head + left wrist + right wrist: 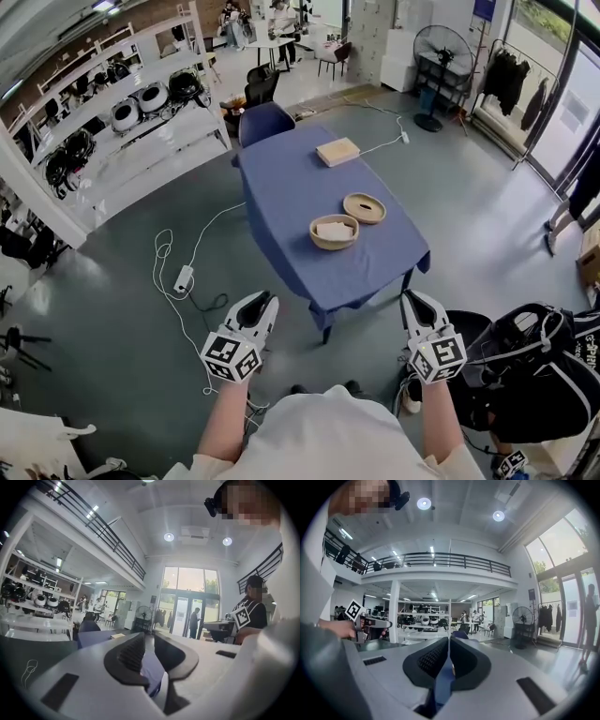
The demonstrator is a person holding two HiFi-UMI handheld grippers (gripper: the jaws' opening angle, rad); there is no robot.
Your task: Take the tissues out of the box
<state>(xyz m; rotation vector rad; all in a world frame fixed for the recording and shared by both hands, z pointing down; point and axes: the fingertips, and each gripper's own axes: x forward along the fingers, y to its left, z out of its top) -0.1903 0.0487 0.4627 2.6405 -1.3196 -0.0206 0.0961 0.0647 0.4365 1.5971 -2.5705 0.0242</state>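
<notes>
1. Left gripper (pixel 266 298) jaws apart by a narrow gap, nothing between them. Right gripper (pixel 413 296) jaw tips together, empty. Both held about level, side by side, short of the table's near end and touching nothing.
2. Bare forearms run back from the marker cubes to a white shirt at the bottom edge.
3. Floor: power strip (pixel 183 278) with white cable to the left of the table, black bag (pixel 525 366) just right of the right gripper.
4. Table (pixel 281 187) under a blue cloth stands ahead, between the two grippers' lines.
5. Tissues (pixel 334 229), a pale stack, sit inside the open round woven box (pixel 319 242) toward the table's near end.
6. Woven lid (pixel 364 207) with a slot lies flat just beyond and right of that box.
7. Flat tan box (pixel 337 151) sits at the far end; blue chair (pixel 265 120) behind it.
8. White shelving (pixel 141 122) with round black-and-white items far left, standing fan (pixel 442 47) far right.
</notes>
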